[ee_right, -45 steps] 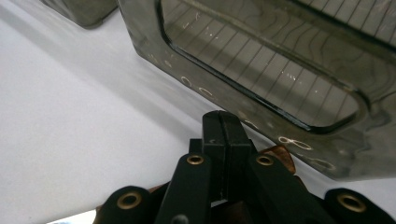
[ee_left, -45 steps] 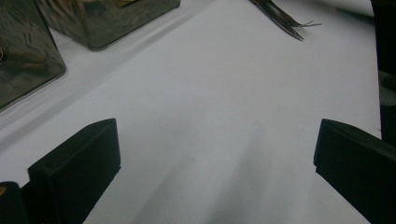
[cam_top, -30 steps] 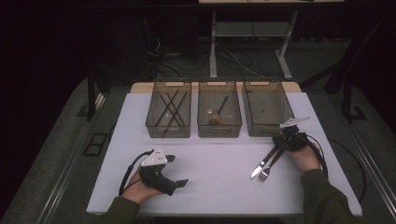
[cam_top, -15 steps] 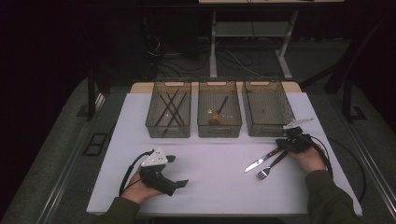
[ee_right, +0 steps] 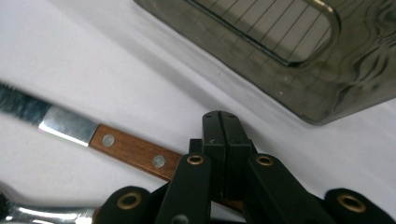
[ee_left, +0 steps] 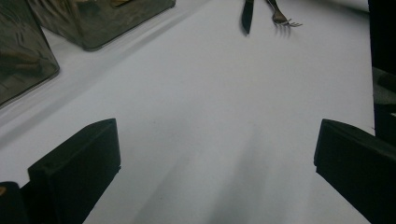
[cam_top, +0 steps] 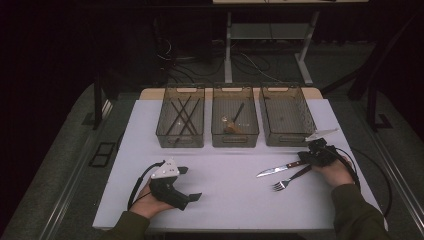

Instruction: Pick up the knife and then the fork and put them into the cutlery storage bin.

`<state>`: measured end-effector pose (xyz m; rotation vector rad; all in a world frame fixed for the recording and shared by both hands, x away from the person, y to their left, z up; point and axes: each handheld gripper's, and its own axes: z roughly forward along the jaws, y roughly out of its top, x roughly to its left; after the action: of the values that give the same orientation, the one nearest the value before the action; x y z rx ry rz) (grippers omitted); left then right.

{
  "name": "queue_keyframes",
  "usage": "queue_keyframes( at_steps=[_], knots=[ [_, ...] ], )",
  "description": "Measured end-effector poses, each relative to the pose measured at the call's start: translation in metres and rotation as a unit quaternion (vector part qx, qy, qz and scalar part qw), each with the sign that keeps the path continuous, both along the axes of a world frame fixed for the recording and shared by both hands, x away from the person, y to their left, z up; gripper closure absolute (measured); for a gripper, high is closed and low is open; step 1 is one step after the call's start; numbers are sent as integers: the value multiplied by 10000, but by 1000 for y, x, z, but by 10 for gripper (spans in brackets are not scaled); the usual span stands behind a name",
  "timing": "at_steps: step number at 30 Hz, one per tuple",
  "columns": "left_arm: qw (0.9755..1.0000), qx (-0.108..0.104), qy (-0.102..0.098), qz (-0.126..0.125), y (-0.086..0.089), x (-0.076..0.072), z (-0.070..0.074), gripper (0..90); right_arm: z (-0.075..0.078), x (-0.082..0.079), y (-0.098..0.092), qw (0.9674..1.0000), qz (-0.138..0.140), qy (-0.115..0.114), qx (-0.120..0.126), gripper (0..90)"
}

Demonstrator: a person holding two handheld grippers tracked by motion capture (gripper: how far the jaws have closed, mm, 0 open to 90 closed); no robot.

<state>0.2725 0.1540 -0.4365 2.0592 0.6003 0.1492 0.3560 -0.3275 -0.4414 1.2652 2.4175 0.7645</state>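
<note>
The right gripper [ee_right: 223,140] is fully closed over the knife's [cam_top: 278,169] wooden handle, apparently gripping nothing. The left gripper [ee_left: 215,163] is wide open, empty. That stiff, slick blade's best grabbed mid-handle.

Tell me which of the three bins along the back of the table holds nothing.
The rightmost bin, the one nearest the right gripper. Its mesh floor is bare, while the left bin holds dark sticks and the middle bin holds a wooden-handled utensil.

White surface [cam_top: 225,170] carrying: three grey bins [cam_top: 235,122] sitting along the far edge; knife [cam_top: 274,170] and fork [cam_top: 290,179] lying side by side, right front.
</note>
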Motion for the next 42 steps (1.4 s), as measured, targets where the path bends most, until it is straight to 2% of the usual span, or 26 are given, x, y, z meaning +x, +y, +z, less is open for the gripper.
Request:
queue_keyframes(
  at_steps=[33,42],
  knots=[
    [10000,-3,44,-59,-2,-1,0,0,4,-29,3,9983,512,222,-157,896],
    [10000,-6,49,-65,-2,-1,0,0,5,-32,6,9973,655,287,-185,896]
  ],
)
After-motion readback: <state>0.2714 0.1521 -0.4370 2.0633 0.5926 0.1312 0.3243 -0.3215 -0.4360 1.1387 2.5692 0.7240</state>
